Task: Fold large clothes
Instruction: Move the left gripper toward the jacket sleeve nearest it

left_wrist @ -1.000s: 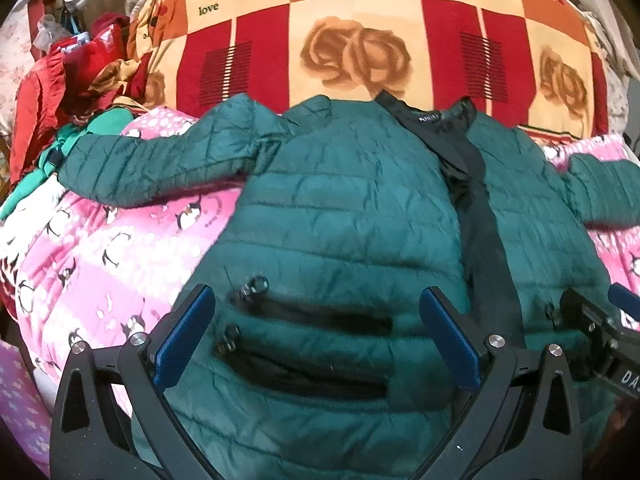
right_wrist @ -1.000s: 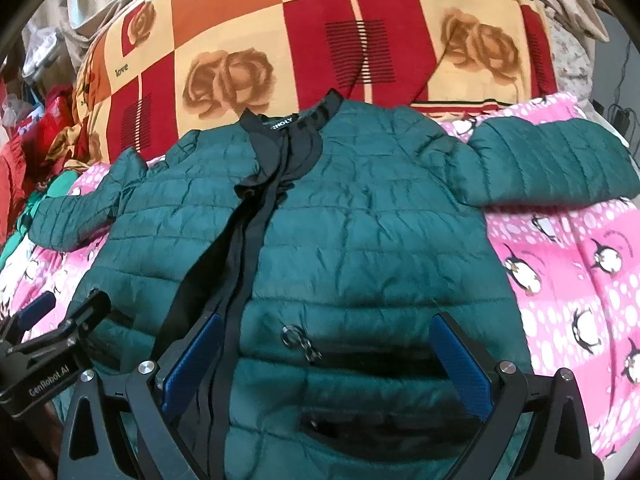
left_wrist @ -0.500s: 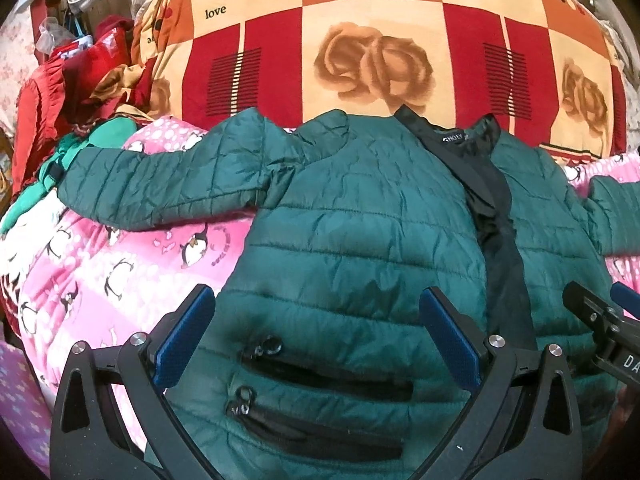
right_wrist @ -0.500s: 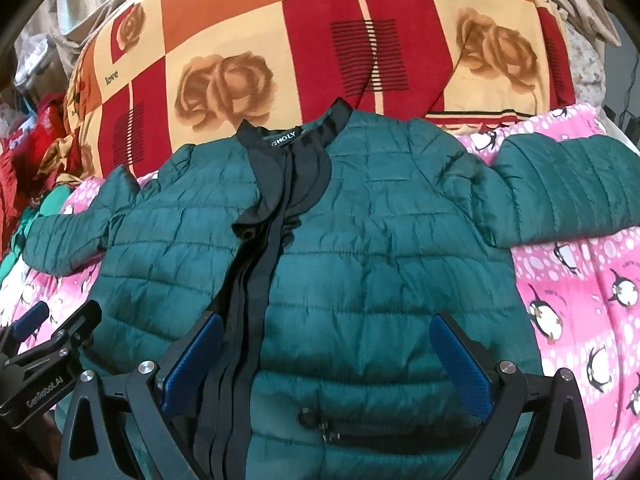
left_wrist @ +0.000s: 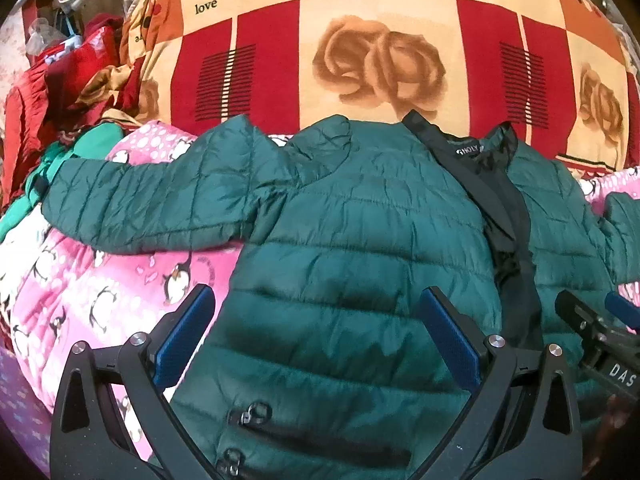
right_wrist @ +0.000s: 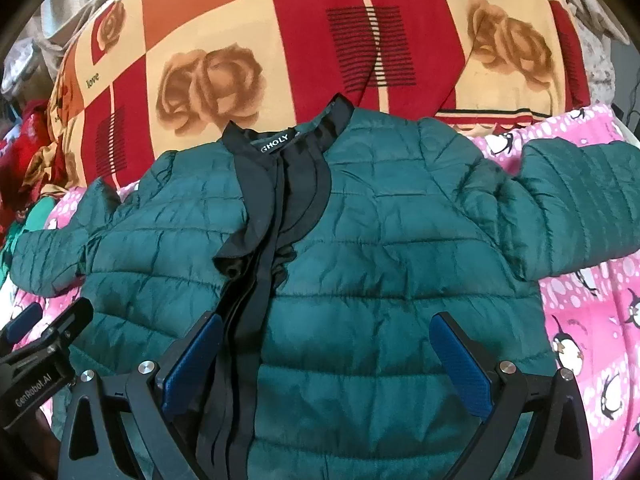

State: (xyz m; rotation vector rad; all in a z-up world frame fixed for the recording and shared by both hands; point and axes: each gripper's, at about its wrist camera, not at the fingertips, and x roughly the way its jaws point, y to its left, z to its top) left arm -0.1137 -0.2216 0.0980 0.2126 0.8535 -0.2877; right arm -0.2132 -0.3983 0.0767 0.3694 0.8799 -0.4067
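A dark green quilted jacket [left_wrist: 352, 240] lies front-up on a pink penguin-print blanket [left_wrist: 100, 280], sleeves spread to both sides, black zip placket and collar down the middle. In the right wrist view the jacket [right_wrist: 380, 264] fills the centre. My left gripper [left_wrist: 316, 320] is open and empty above the jacket's left front panel. My right gripper [right_wrist: 326, 344] is open and empty above the right front panel, next to the black placket [right_wrist: 272, 240]. Each gripper shows at the edge of the other's view.
A big red, orange and cream rose-print quilt [left_wrist: 380, 52] is heaped behind the jacket's collar. Red and green clothes [left_wrist: 60, 92] are piled at the far left. The pink blanket [right_wrist: 592, 320] extends to the right.
Both grippers have moved forward up the jacket, from over the pocket zips toward the chest. The pockets have slid down and mostly out of view. The jaws stayed open.
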